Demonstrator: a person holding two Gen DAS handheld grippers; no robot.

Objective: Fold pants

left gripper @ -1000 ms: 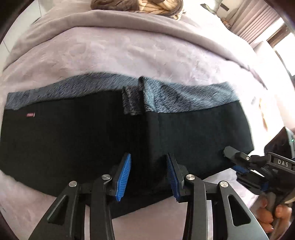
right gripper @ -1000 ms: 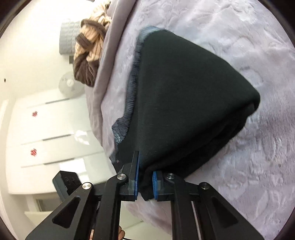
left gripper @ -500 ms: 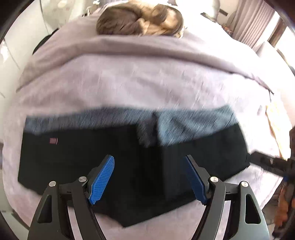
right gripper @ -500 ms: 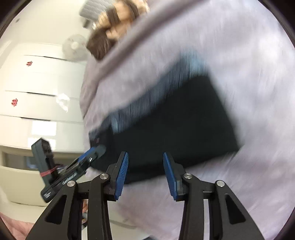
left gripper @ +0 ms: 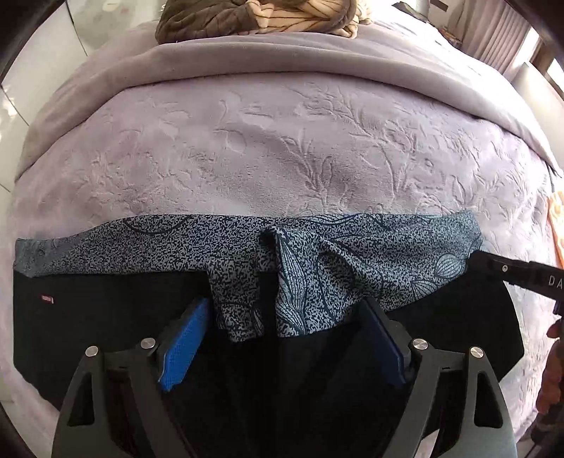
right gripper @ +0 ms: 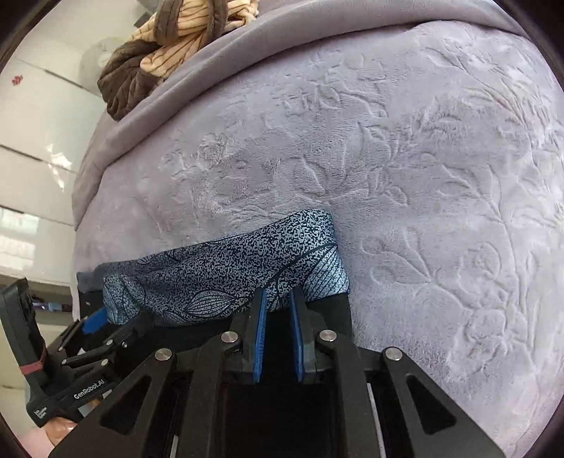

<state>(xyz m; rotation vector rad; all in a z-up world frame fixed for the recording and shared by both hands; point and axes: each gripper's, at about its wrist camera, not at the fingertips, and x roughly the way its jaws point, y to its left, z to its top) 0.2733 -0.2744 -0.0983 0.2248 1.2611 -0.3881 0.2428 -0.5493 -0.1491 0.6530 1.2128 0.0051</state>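
The pants [left gripper: 105,317] lie across the near edge of the bed, black with a blue speckled, leaf-patterned band [left gripper: 141,243] along the far side. My left gripper [left gripper: 282,338] is open wide over the bunched middle of the pants, its blue pads either side of the patterned fabric. My right gripper [right gripper: 276,327] hovers at the pants' right end [right gripper: 246,271], its jaws narrowly apart with the black edge between them; I cannot tell whether they pinch it. The right gripper also shows at the right edge of the left wrist view [left gripper: 521,274].
The pants rest on a lilac embossed bedspread [left gripper: 282,141] with a grey folded blanket [left gripper: 282,60] behind. A brown and cream striped garment [left gripper: 264,14] lies at the far side. White cabinets [right gripper: 31,141] stand to the left of the bed.
My right gripper let go of the folded black cloth, swung away and came back to the pants' right end. My left gripper opened wider and moved over the patterned middle.
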